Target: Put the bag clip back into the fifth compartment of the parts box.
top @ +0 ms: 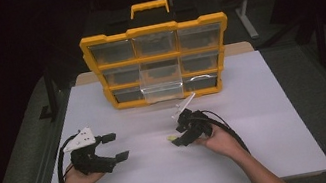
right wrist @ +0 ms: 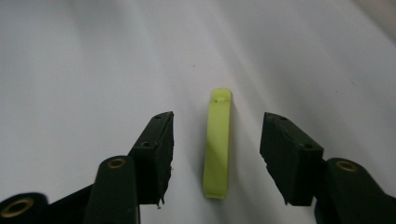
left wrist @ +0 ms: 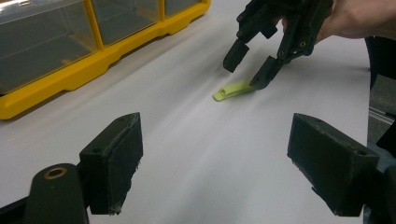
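A small yellow-green plastic strip (right wrist: pixel 217 140) lies flat on the white table (top: pixel 270 133), just left of the person's right hand. My right gripper (right wrist: pixel 218 142) stands open over it, one jaw on each side of the strip, and neither pad presses on it. In the left gripper view one fingertip (left wrist: pixel 264 77) of the right gripper (left wrist: pixel 247 70) rests at the end of the strip (left wrist: pixel 233 89). My left gripper (top: pixel 116 146) is held low at the table's left. Its jaws are wide open with nothing between them (left wrist: pixel 224 163).
A yellow organizer case (top: pixel 152 29) with clear drawers stands upright at the back of the table. Its lower middle drawer (top: pixel 163 90) is pulled out. A thin white strip (top: pixel 184 103) lies in front of it. Dark floor surrounds the table.
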`<state>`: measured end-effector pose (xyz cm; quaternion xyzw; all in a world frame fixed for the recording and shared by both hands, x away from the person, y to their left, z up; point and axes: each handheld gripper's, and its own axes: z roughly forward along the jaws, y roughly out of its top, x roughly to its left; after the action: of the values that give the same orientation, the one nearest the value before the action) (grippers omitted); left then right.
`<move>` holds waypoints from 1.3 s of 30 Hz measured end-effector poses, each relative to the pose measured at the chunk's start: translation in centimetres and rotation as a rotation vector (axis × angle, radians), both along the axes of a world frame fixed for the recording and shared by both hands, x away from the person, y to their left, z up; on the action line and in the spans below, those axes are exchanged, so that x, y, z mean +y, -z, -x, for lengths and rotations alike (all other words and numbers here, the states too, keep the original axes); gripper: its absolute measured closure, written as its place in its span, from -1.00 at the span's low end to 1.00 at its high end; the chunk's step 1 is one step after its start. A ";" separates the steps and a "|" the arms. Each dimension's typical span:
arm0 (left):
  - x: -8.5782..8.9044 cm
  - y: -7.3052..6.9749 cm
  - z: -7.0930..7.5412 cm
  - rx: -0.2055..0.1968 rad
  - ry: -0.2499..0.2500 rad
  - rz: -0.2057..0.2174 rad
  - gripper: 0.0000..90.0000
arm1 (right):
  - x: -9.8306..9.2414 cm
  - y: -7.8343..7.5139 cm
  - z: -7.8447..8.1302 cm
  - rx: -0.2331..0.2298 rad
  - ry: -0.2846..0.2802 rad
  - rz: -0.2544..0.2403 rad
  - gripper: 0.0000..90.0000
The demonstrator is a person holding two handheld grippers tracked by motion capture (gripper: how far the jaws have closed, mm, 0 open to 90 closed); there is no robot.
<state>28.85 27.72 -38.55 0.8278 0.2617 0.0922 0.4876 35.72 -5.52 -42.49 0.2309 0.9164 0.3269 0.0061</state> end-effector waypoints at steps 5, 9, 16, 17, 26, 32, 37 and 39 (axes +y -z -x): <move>0.0 0.0 0.0 -0.003 0.002 -0.001 -0.60 | 0.3 0.3 0.0 0.008 0.014 0.036 0.10; 0.1 0.0 0.0 -0.002 0.001 -0.001 -0.59 | 0.6 0.5 0.0 0.001 -0.001 0.050 0.22; 0.1 -0.1 0.0 -0.003 0.004 0.000 -0.59 | 0.8 0.6 0.1 -0.007 -0.012 0.065 0.40; 0.1 -0.1 -0.1 -0.002 0.004 0.001 -0.59 | 0.9 0.7 0.1 -0.007 -0.010 0.068 0.42; 0.1 -0.1 -0.1 -0.003 0.005 0.003 -0.59 | 1.2 0.8 0.3 -0.023 -0.020 0.088 0.66; 0.2 -0.1 -0.1 -0.004 0.008 0.001 -0.59 | 1.2 0.8 0.3 -0.028 -0.021 0.099 0.70; 0.2 -0.1 0.0 -0.003 0.006 0.007 -0.59 | 1.1 0.8 0.2 -0.023 -0.024 0.095 0.71; 0.1 -0.1 0.0 -0.003 0.007 0.006 -0.59 | 1.1 0.8 0.1 -0.023 -0.028 0.090 0.71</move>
<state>28.88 27.87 -38.49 0.8271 0.2583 0.0912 0.4908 35.66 -4.45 -43.30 0.2136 0.9332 0.2881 0.0224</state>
